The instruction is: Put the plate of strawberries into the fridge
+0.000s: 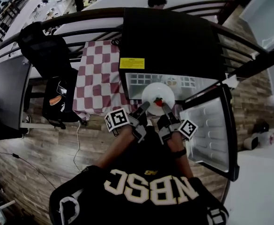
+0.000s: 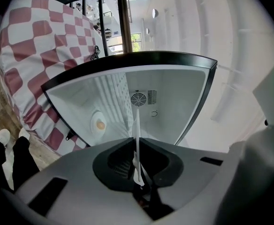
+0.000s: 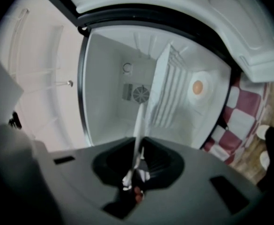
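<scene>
One black mini fridge stands open, its door swung wide at the right; the white cavity is lit, with a ribbed shelf across it and a round fan grille on the back wall. Beside the fridge's left side is a table under a red-and-white checked cloth; further left is a black chair; neither obstructs.

The white plate is at the front edge of the cavity, carried between both tools and apparently level; one strawberry sits by its near rim, others not made out. The left gripper is nipped down on the plate's left rim, the right gripper likewise on the right rim; each gripper view shows the rim edge-on, pinched between nearly closed jaws.

Assessment: plate rigid, smooth, probably breakable, and liable to slip at so thin a bite; fruit loose and light, apt to roll if tilted; the opposite-rim hold is the proper one. Obstructions: the shelf's front edge, and the door's inner lining close at the right; the plate should enter level and clear of the shelf.
</scene>
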Demonstrator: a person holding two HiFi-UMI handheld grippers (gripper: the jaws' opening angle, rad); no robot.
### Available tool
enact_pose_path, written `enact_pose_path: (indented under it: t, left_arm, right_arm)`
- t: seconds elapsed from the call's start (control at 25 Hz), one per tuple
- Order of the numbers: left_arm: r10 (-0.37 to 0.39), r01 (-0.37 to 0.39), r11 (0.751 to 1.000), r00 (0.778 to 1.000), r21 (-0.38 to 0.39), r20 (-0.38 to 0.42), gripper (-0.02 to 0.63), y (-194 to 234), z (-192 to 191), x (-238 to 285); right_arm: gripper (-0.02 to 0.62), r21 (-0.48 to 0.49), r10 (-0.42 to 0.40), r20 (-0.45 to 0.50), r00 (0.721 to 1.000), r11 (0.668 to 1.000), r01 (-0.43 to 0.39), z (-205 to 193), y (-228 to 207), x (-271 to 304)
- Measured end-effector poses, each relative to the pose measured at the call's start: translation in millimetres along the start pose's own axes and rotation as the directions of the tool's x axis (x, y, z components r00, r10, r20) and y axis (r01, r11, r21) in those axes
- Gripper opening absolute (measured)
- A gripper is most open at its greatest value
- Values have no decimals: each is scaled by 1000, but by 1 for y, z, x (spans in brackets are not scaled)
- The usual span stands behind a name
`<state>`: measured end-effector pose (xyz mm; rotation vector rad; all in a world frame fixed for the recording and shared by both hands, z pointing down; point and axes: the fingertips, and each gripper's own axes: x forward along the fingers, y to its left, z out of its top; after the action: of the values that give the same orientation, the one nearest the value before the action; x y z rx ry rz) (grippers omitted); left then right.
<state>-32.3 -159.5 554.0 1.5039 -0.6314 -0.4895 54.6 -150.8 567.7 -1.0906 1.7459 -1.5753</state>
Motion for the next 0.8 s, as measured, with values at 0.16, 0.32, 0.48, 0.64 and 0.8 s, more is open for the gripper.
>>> enact_pose_path:
  t: [0.16, 0.32, 0.48, 0.64, 0.8]
  left_arm:
    - [8, -9, 1000, 1000, 24, 14, 29, 3, 12, 20]
    - [25, -26, 999, 999, 27, 37, 29, 11, 23, 37]
    - [39, -40, 999, 998, 25, 52, 29, 16, 31, 51]
    - [41, -42, 999, 997, 18, 67, 29, 20, 37, 59]
    - [58, -59, 998, 995, 13, 83, 29, 29, 45, 67]
  right_arm:
    - [43, -17, -13, -17, 1000, 1000, 13, 17, -6, 16]
    - [43, -18, -23, -35, 999, 1000, 22, 31, -13, 30]
    - [42, -6, -28, -54, 998, 1000, 28, 41, -18, 42]
    - [43, -8, -38, -71, 997, 999, 37, 49, -24, 52]
    - [41, 7, -37, -86, 996, 999, 38, 54, -28, 60]
